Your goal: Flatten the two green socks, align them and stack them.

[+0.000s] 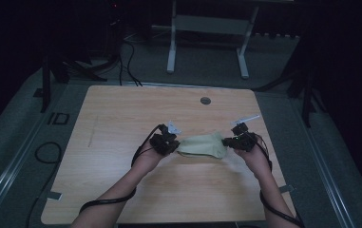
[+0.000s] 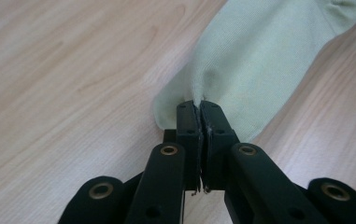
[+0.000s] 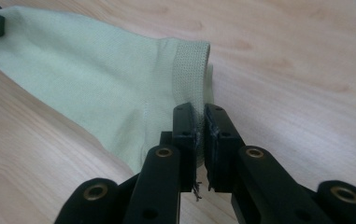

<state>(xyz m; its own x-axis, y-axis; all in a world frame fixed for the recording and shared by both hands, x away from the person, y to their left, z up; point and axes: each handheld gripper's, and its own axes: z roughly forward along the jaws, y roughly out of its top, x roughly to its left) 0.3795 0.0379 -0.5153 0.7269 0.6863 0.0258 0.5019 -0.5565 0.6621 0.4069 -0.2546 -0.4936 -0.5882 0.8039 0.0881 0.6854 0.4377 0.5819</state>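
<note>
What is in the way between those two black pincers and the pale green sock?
Nothing visible. The left gripper is already shut on one end of the sock, and the right gripper pinches its ribbed cuff end, on the bare wooden table.

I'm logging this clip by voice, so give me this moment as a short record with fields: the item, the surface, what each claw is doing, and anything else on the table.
item: pale green sock, lying flat between the two claws
surface: light wood table
left claw: shut on the sock's plain end, fabric puckered at the jaws
right claw: jaws nearly together, pinching the sock by its ribbed cuff
sock state: stretched between both claws, low on the table
other: round grommet near the table's far edge
</note>
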